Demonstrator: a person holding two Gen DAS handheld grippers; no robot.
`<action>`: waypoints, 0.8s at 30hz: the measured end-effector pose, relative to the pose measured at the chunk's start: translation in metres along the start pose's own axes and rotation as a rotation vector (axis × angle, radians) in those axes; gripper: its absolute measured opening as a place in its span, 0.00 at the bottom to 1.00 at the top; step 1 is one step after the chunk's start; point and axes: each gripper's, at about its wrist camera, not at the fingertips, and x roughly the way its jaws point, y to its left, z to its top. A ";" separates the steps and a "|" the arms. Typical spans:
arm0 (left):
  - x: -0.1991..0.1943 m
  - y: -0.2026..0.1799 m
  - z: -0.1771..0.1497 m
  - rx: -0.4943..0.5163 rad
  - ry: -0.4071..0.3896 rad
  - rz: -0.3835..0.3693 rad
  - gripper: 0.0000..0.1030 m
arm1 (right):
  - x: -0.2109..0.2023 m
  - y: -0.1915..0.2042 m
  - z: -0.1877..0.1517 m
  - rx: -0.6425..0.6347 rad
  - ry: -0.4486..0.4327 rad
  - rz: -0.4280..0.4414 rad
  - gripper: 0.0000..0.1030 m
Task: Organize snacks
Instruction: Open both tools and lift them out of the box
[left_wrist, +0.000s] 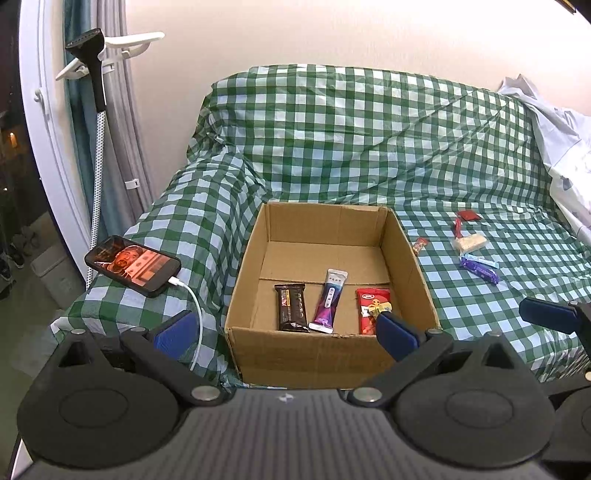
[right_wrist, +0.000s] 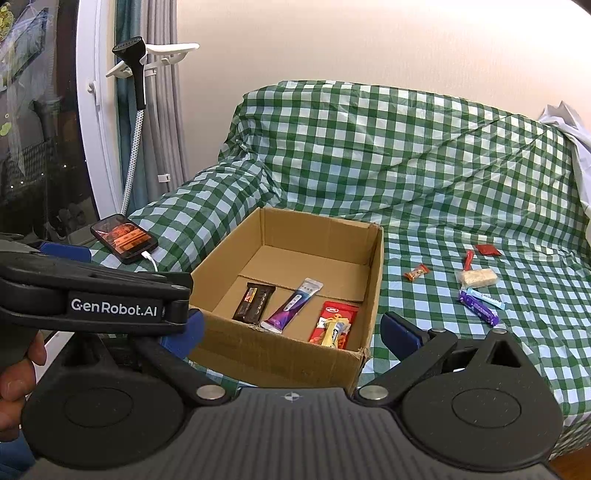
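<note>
Four snacks (right_wrist: 291, 308) lie in the box (right_wrist: 280, 354); six more (right_wrist: 476, 284) wait on the bed (right_wrist: 424, 184). Both tools, left (left_wrist: 286, 332) and right (right_wrist: 291, 332), gape empty.

**Even indoor light, strong fisheye bend**

Both views are bright and evenly lit from above, with soft, short shadows. The checked cover (left_wrist: 369, 147) ahead of the fingers shows faint sheen along its creases. Straight lines bow towards the edges and the corners go black. Left of the fingers, the window (right_wrist: 33, 155) is dark. Focus is sharp throughout.
</note>
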 end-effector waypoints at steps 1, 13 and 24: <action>0.000 0.000 -0.001 0.001 0.001 0.000 1.00 | 0.000 0.000 0.000 0.002 0.001 0.001 0.98; 0.001 0.000 -0.002 0.004 0.006 0.001 1.00 | 0.003 -0.002 0.000 0.005 0.004 0.003 0.98; 0.010 0.003 -0.001 0.023 0.023 -0.004 1.00 | 0.008 -0.004 -0.006 0.020 0.017 0.009 0.98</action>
